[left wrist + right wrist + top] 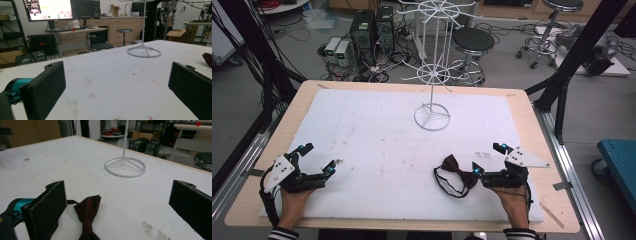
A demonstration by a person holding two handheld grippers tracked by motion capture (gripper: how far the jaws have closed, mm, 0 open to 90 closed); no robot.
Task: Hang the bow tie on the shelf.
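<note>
High view first: a dark maroon bow tie (pixel 456 172) lies flat on the white pad (pixel 382 145) that covers the wooden counter (pixel 524 107), nearer the person than the white wire display stand (pixel 432 116) and a little to its right. Its cloth is a deep wine red, pinched at the middle into a knot with two fanned wings, and a thin black neck strap curls off it in a loop on the side away from the right tongs (pixel 488 161). Those tongs, held in the person's right hand (pixel 514 200), sit just beside the tie with jaws spread wide, the nearer jaw close against the tie's edge but gripping nothing.

Right gripper view shows the same bow tie (pixel 87 216) close up: the fabric has a faint sheen, the folds gather into the centre knot, and one wing lies just inside the left-hand jaw, whether touching it I cannot tell; the other jaw stands well apart on the far side. The stand's round base (pixel 125 167) rests on the pad beyond the tie.

The left tongs (pixel 317 157), in the left hand (pixel 294 200), rest low over the pad well away from the stand's left side, jaws likewise spread and empty. Left gripper view has a sliver of the tie (pixel 207 59) at the right edge, near the stand's ring base (pixel 144 52).
</note>
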